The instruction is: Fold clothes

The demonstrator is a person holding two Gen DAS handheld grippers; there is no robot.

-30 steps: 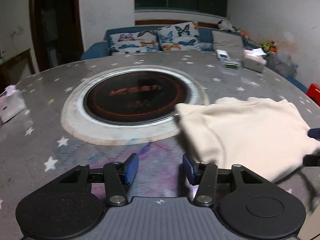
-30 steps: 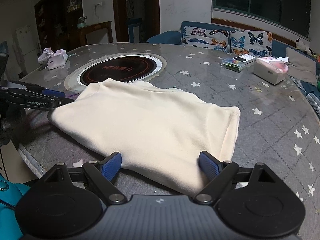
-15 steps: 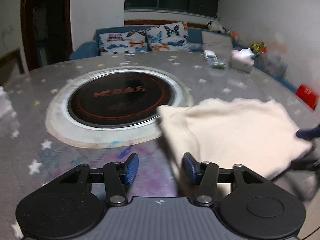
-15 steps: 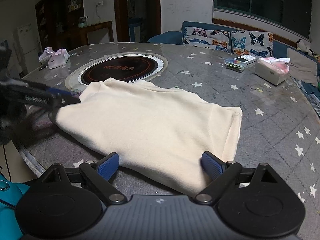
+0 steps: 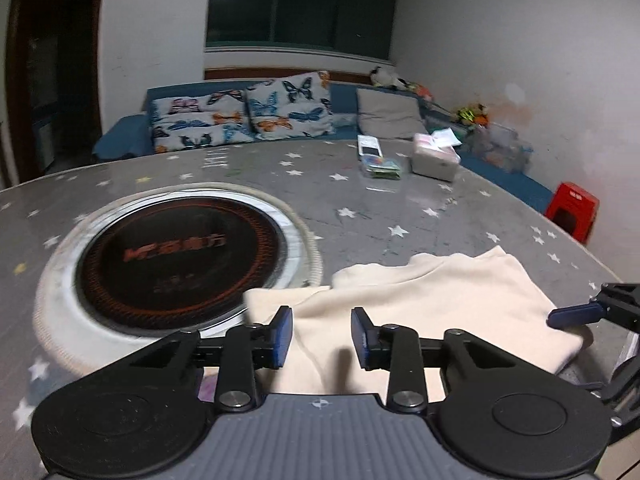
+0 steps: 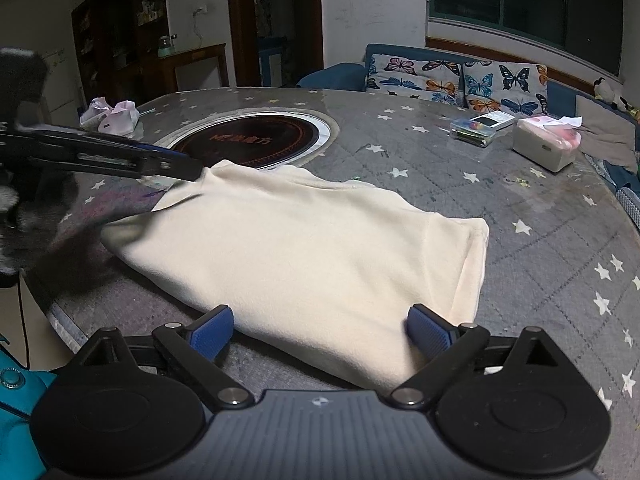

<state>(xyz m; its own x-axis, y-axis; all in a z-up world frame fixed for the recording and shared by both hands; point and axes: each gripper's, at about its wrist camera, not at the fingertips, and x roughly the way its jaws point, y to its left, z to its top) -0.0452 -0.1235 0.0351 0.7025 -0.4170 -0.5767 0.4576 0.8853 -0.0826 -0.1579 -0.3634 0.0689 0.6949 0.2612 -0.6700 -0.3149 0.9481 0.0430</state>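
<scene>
Writing: orange lettering on the hob (image 5: 176, 256) starts with "MF", the rest too blurred to read; the left gripper's side plate in the right wrist view carries print I cannot make out.
Garment (image 6: 304, 248): a cream top, folded to a rough rectangle, lying flat on the table (image 6: 500, 184) near its front edge, just beside the hob's white rim.
Long axis: in the right wrist view it runs from the near right corner up to the far left corner by the hob; the short folded side faces the right.
Far-left corner: a bit of cloth there is lifted or turned up next to the left gripper's tip; whether it is pinched I cannot tell.
Left gripper (image 5: 322, 334): fingers spread apart, blue pads (image 5: 284, 334) over the garment's near edge, nothing between them that they squeeze.
Right gripper (image 6: 320, 332): fingers spread wide, a pad on each side of the garment's near corner, cloth lying between them but not clamped.
Other table things: a tissue box (image 6: 546, 148) and a clear box (image 6: 474, 130) at the far right, a pink-white pack (image 6: 114, 114) at the far left.
Behind: a blue sofa with butterfly cushions (image 5: 240, 116).
</scene>
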